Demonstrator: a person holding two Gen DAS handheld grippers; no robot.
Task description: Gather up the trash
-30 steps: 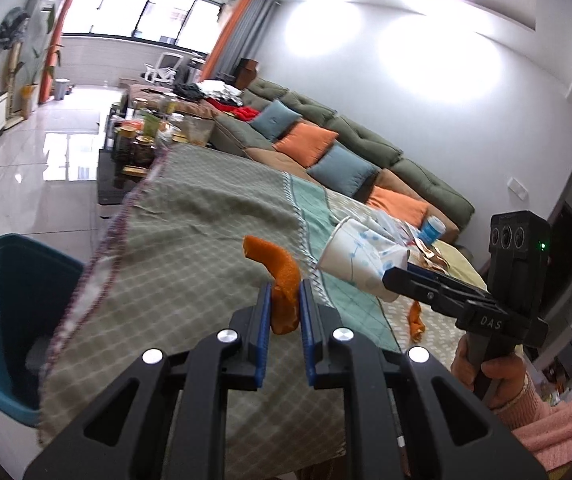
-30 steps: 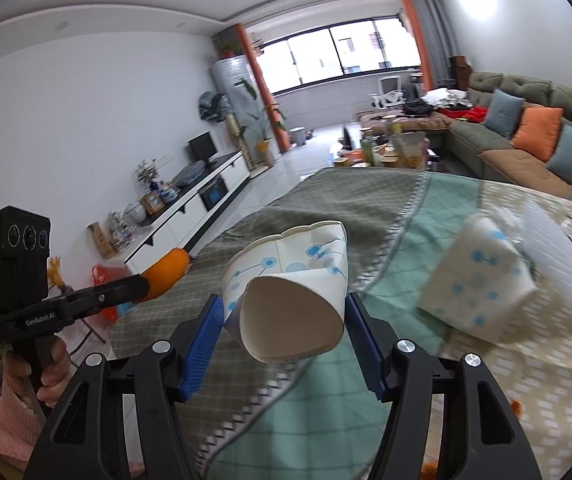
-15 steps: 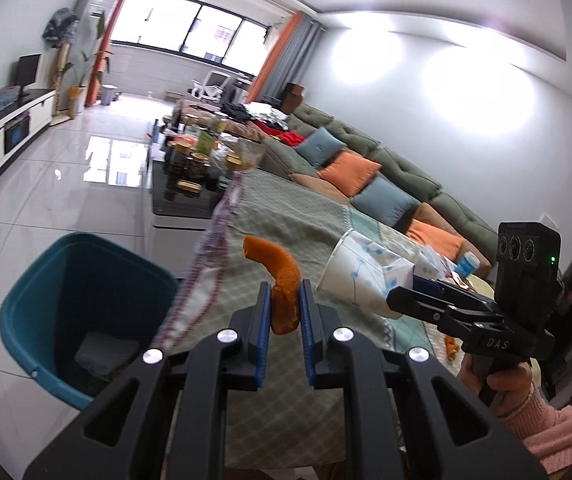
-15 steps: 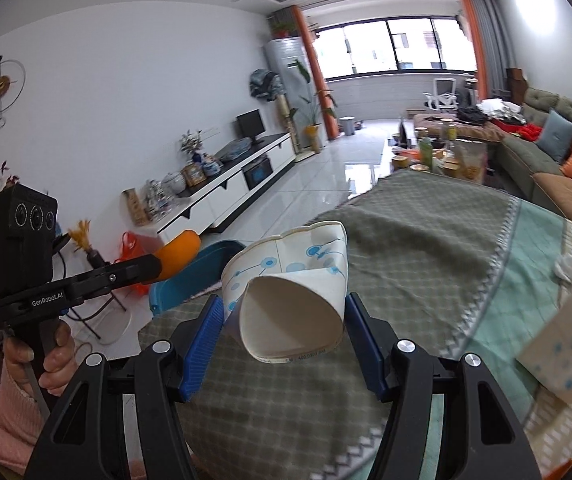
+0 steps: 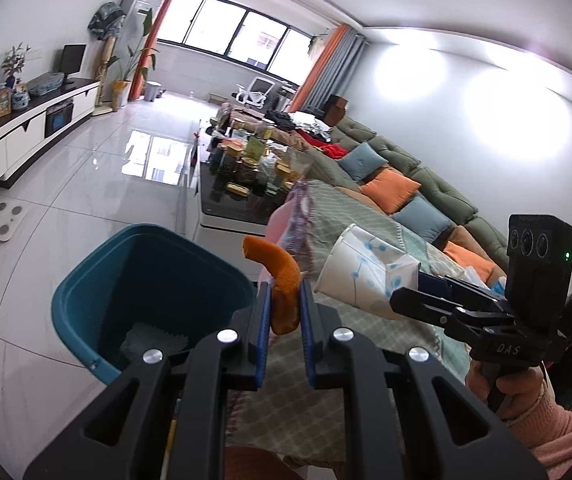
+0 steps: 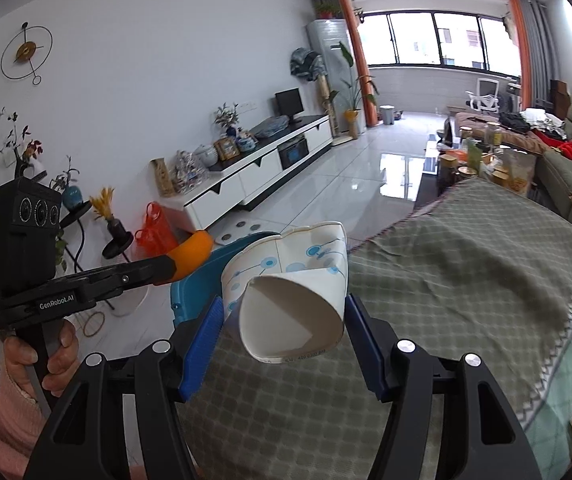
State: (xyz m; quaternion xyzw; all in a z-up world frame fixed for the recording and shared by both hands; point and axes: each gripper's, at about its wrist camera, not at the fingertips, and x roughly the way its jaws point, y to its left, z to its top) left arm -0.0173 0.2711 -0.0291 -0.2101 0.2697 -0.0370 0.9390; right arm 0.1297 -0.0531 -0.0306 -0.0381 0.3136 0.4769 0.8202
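Observation:
My left gripper (image 5: 284, 294) is shut on a curved strip of orange peel (image 5: 280, 280), held beside the right rim of the teal trash bin (image 5: 86, 280). A crushed white paper cup (image 6: 289, 284) with blue dots sits squeezed between the blue pads of my right gripper (image 6: 284, 308), above the table's corner. In the left wrist view that cup (image 5: 361, 272) and the right gripper (image 5: 409, 292) hang just right of the peel. The right wrist view shows the left gripper (image 6: 174, 266) with the peel (image 6: 194, 250) at left, over the bin (image 6: 194, 292).
The table wears a green checked cloth (image 6: 465, 280). A pale crumpled item (image 5: 152, 340) lies at the bin's bottom. Behind are a low table crowded with jars (image 5: 246, 164), a long green sofa (image 5: 425, 184), a white TV cabinet (image 6: 270, 164) and glossy tiled floor (image 5: 86, 184).
Both grippers have swung left from over the table toward its corner. The teal bin has grown larger below the peel. The cup and the peel stay held.

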